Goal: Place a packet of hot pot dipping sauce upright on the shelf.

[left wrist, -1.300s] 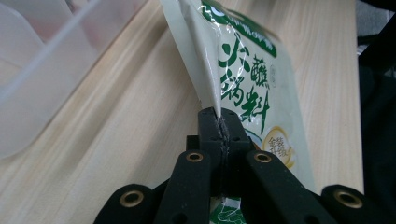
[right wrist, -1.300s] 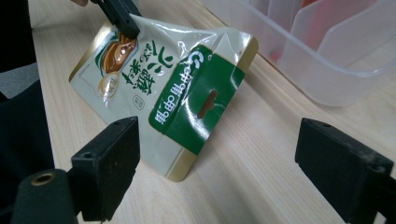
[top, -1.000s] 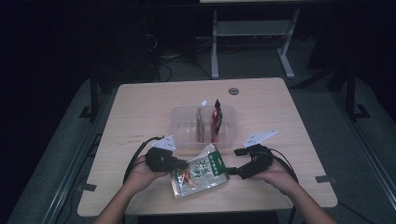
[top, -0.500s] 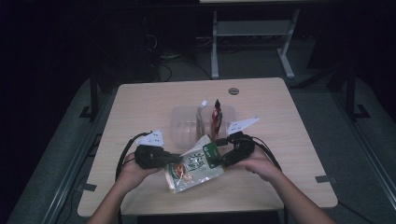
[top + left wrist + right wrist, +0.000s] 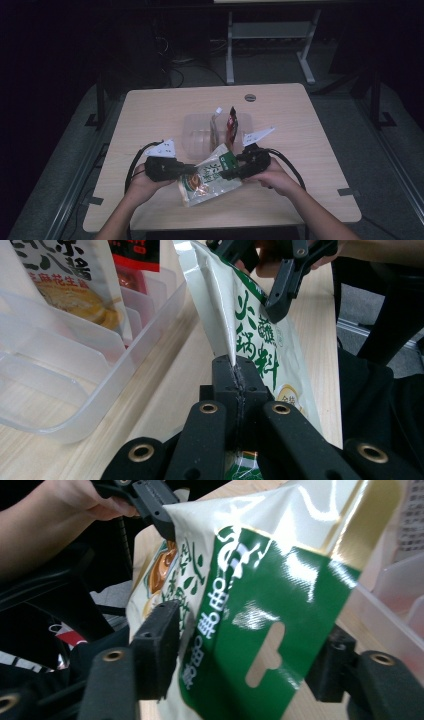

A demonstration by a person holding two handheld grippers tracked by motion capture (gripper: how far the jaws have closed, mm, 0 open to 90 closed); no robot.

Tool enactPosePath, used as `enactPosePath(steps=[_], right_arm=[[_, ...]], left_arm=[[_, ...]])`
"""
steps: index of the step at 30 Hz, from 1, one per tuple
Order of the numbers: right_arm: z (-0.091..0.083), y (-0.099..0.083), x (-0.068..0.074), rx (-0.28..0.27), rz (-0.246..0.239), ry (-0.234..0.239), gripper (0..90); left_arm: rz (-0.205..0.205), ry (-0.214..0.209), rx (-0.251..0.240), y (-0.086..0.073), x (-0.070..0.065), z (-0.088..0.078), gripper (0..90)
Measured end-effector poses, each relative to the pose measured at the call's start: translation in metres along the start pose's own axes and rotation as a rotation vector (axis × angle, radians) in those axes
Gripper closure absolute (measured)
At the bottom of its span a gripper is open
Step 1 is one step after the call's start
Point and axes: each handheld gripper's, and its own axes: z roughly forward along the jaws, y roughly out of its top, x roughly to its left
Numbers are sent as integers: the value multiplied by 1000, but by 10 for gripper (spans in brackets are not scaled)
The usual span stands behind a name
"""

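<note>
A white and green snack pouch (image 5: 212, 175) hangs just above the table's near edge between my two grippers. My left gripper (image 5: 192, 171) is shut on the pouch's side edge; in the left gripper view its jaws (image 5: 234, 371) meet on the seam of the pouch (image 5: 255, 340). My right gripper (image 5: 227, 174) has the pouch's green top between its jaws. They have just been closing. In the right gripper view, where the right gripper (image 5: 245, 665) frames it, the pouch (image 5: 250, 605) crosses the wide gap at a slant and is not pinched flat.
A clear plastic tray (image 5: 197, 135) stands mid-table just behind the pouch, holding an upright white packet (image 5: 216, 125) and a red packet (image 5: 231, 125). The wooden table (image 5: 150, 110) has bare room at both sides. Cables trail from both grippers. Dark floor and a metal stand lie beyond.
My right gripper has moved left onto the pouch's green top and its jaws have narrowed. The pouch has risen off the table and tilted up, with my left gripper still gripping it.
</note>
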Motion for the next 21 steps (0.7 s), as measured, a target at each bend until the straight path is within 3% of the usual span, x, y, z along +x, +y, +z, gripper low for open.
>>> enactPosePath(steps=[11, 21], right_arm=[[-2, 1, 1, -35, -5, 40, 673], [-1, 1, 4, -10, -29, 81, 854]], left_arm=[[-3, 10, -18, -2, 1, 1, 900], [-3, 8, -24, -3, 2, 1, 899]])
